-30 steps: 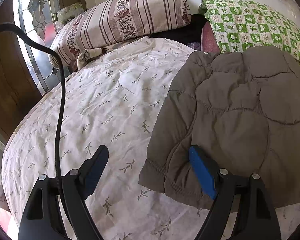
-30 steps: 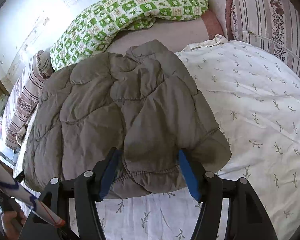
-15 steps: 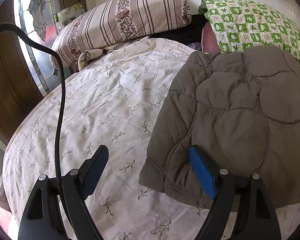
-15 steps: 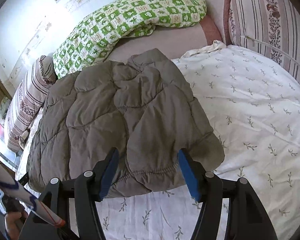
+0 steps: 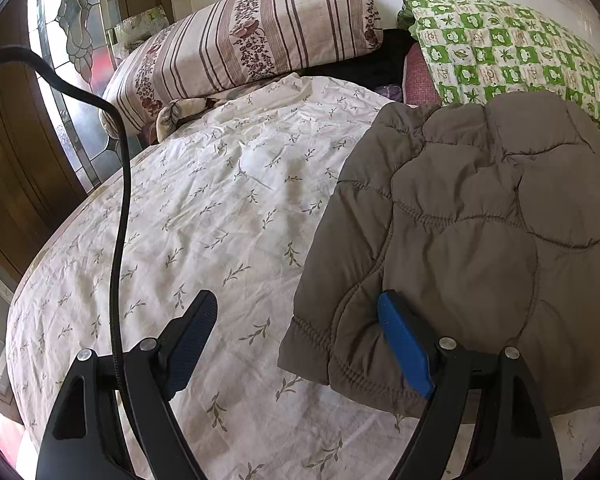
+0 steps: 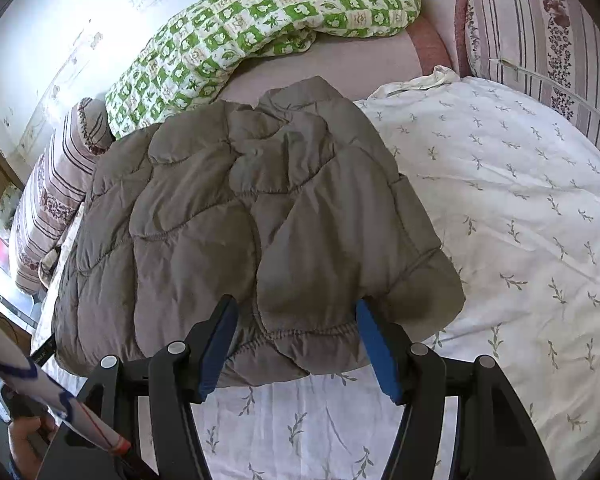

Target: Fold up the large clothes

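Note:
A grey-brown quilted padded jacket (image 5: 472,240) lies folded in a compact bundle on the bed, and it also shows in the right wrist view (image 6: 236,224). My left gripper (image 5: 296,320) is open and empty, held over the sheet at the jacket's near left corner; its right finger (image 5: 404,348) overlaps the jacket's edge. My right gripper (image 6: 296,328) is open and empty, its jaws standing either side of the jacket's near cuffed edge, just above it.
The bed has a white sheet with a leaf print (image 5: 204,208). Striped pillows (image 5: 252,40) and a green checked quilt (image 6: 260,24) lie at the far side. A black cable (image 5: 120,208) hangs at the left. A wooden door and stained-glass window (image 5: 72,20) stand left.
The right gripper has drawn back and risen a little from the jacket, so more of the bed shows. The left gripper and the jacket have hardly moved.

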